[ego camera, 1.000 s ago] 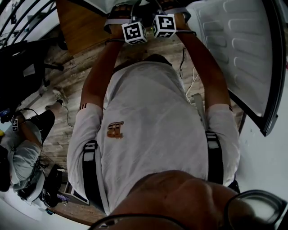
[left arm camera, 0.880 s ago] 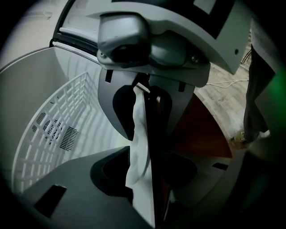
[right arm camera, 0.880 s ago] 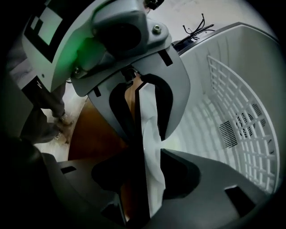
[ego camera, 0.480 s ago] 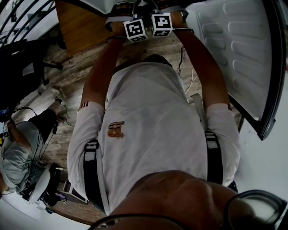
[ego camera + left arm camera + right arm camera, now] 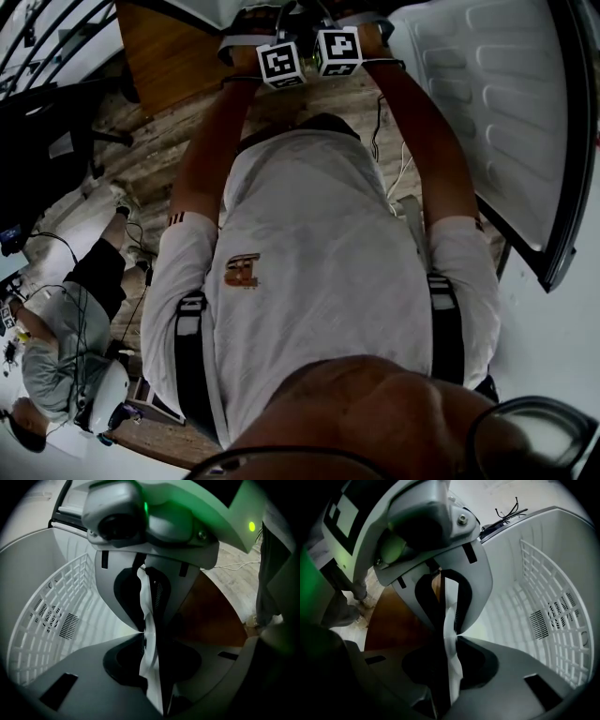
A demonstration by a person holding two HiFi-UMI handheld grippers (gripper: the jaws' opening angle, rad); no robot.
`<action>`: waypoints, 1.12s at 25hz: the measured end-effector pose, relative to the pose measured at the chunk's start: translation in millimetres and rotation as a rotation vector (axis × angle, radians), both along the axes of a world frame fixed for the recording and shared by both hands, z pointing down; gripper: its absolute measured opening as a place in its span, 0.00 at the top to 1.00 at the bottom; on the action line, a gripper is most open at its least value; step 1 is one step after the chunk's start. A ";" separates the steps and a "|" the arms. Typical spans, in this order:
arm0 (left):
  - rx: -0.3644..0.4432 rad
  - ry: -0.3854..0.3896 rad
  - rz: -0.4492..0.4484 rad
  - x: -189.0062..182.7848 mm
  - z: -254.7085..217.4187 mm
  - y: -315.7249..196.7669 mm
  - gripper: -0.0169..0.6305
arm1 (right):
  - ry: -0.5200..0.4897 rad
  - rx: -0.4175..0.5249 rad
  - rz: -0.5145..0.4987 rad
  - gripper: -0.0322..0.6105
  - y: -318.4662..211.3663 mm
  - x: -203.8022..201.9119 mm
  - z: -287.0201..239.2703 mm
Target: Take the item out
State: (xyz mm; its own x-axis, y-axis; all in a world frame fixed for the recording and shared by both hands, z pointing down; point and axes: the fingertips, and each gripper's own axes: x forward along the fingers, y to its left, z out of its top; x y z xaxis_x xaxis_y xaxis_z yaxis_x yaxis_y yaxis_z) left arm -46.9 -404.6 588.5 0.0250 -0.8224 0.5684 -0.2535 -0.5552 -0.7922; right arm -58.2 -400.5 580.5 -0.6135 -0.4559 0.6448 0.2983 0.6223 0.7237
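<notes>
Left gripper view: the fingers (image 5: 110, 592) of the left gripper (image 5: 145, 632) have just been closing. They now pinch a thin white sheet (image 5: 151, 616) between their dark pads. The sheet shows edge-on as a pale, slightly wavy band. Its long axis runs from the upper middle of the frame to the lower edge, leaning a little to the right. Right gripper view: the right gripper (image 5: 452, 632), whose jaws have also just been closing, clamps a white sheet of the same look. Here it stands nearly upright at frame centre. Whether both grip one piece cannot be told.

Beyond the jaws, a white lattice basket (image 5: 42, 616) curves along the left of the left gripper view and along the right of the right gripper view. A brown surface (image 5: 220, 616) lies on the opposite side in each.

Head view: two marker cubes (image 5: 281, 64) sit side by side at top centre, and a ribbed white lid (image 5: 506, 112) fills the upper right. Jaws and sheet are hidden there, past the cubes at the top edge. The sheet's ends, outline and material cannot be made out in any view.
</notes>
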 end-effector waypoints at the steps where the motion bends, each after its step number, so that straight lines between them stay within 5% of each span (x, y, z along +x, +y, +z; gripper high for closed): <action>1: 0.009 -0.001 0.003 0.8 -1.1 0.5 0.84 | -0.004 0.002 -0.002 0.81 1.3 0.7 -0.7; 9: 0.071 0.007 0.045 5.1 -5.6 3.8 0.91 | -0.039 0.081 -0.007 0.86 3.8 3.7 -7.3; 14: 0.131 -0.053 0.074 3.7 -20.9 6.3 0.92 | -0.057 0.187 -0.020 0.88 4.7 4.3 -13.4; 28: 0.205 -0.137 0.141 6.5 -53.3 23.9 0.92 | -0.129 0.274 0.012 0.89 19.7 8.3 -51.9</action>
